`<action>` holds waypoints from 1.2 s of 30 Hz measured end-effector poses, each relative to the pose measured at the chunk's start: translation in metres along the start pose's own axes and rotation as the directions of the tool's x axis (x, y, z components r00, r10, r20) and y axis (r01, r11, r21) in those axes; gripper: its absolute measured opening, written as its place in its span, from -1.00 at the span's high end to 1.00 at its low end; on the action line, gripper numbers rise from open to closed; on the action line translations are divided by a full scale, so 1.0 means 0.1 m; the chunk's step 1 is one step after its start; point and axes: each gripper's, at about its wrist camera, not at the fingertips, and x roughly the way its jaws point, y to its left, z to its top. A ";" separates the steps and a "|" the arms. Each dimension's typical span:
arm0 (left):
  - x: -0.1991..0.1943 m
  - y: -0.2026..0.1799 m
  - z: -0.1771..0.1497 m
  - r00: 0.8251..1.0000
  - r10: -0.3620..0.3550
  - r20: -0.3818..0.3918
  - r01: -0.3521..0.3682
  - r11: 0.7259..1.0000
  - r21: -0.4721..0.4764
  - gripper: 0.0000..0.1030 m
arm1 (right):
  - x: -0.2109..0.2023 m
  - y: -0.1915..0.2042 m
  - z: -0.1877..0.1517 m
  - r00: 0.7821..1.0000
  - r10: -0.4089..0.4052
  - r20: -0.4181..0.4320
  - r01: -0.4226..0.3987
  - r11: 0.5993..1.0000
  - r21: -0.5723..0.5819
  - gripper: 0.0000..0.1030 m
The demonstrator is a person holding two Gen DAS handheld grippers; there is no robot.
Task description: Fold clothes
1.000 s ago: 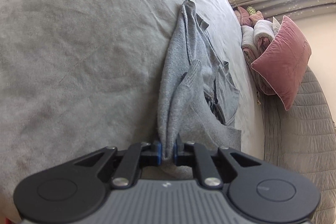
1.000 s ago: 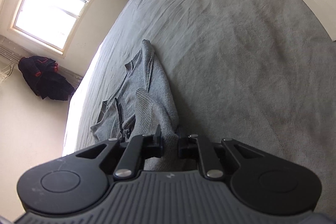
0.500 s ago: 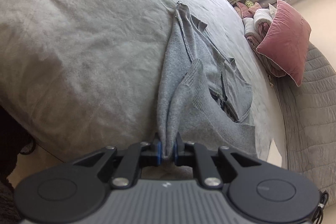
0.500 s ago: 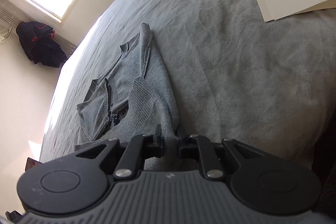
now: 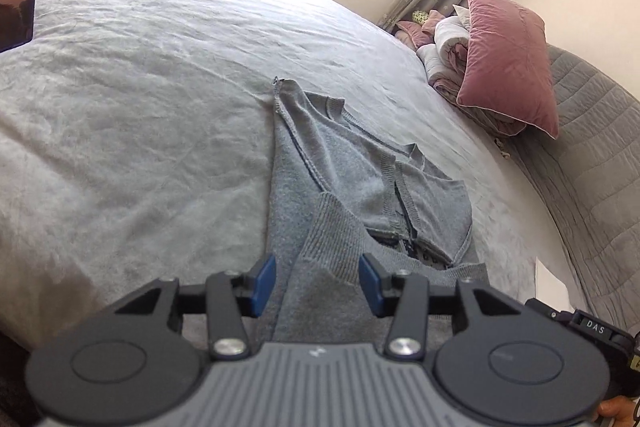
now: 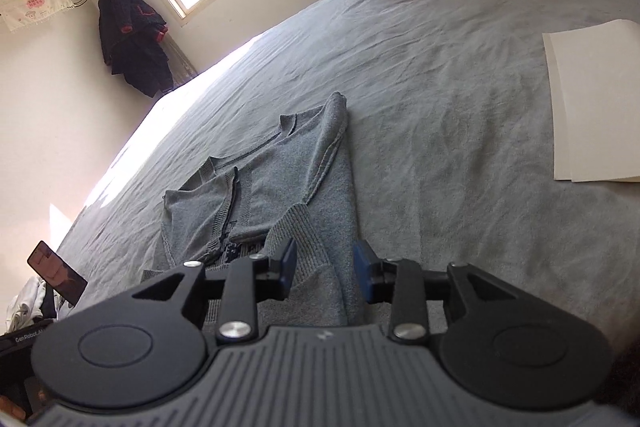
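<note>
A grey knit cardigan lies partly folded on the grey bedspread, one side turned over onto its zip front. In the left wrist view my left gripper hovers over the near hem; its jaws are opening and the blue pads stand clear of the cloth that lies between them. The right wrist view shows the same cardigan from the other side. My right gripper is opening too, with a ribbed cuff lying loose between its pads.
A pink pillow and rolled bedding sit at the head of the bed. A cream sheet of paper lies on the bedspread at the right. A phone stands near the bed's left edge. A dark jacket hangs by the window.
Both grippers have let go of the cardigan's hem: each was pinched shut on the cloth and now stands open above it. Both views have rolled and lifted a little.
</note>
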 end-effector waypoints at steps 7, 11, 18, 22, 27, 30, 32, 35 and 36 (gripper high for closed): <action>0.42 -0.07 0.08 0.997 0.070 0.032 -0.072 0.995 0.067 0.12 | 0.31 0.06 -0.04 0.998 0.044 0.040 -0.040 0.995 -0.091 0.30; 0.50 -0.05 0.05 0.995 0.061 0.077 -0.068 0.994 0.082 0.31 | 0.49 0.03 -0.08 0.998 0.053 0.045 -0.048 0.993 -0.103 0.30; 0.47 -0.01 -0.06 0.983 0.011 0.183 -0.028 0.995 0.091 0.89 | 0.51 0.04 -0.20 0.990 0.068 0.125 -0.052 0.991 -0.123 0.84; 0.44 0.01 -0.11 0.966 0.008 0.257 -0.029 0.997 0.075 0.90 | 0.41 0.07 -0.18 0.975 0.069 0.214 -0.040 0.990 -0.137 0.84; 0.63 -0.03 -0.16 0.975 0.087 0.205 -0.115 0.984 0.133 0.86 | 0.60 0.07 -0.19 0.987 -0.012 0.160 0.036 0.988 -0.151 0.84; 0.56 -0.05 -0.13 0.971 0.103 0.218 -0.136 0.981 0.141 0.75 | 0.65 0.07 -0.22 0.989 -0.035 0.145 0.058 0.986 -0.156 0.79; 0.47 -0.06 -0.09 0.965 0.116 0.235 -0.150 0.979 0.135 0.62 | 0.59 0.09 -0.19 0.989 -0.034 0.147 0.057 0.986 -0.158 0.65; 0.31 -0.08 -0.06 0.946 0.135 0.294 -0.179 0.975 0.128 0.46 | 0.47 0.11 -0.14 0.984 -0.027 0.177 0.057 0.985 -0.166 0.65; 0.27 -0.09 -0.05 0.945 0.123 0.304 -0.167 0.978 0.124 0.46 | 0.44 0.12 -0.13 0.983 -0.020 0.182 0.051 0.985 -0.164 0.65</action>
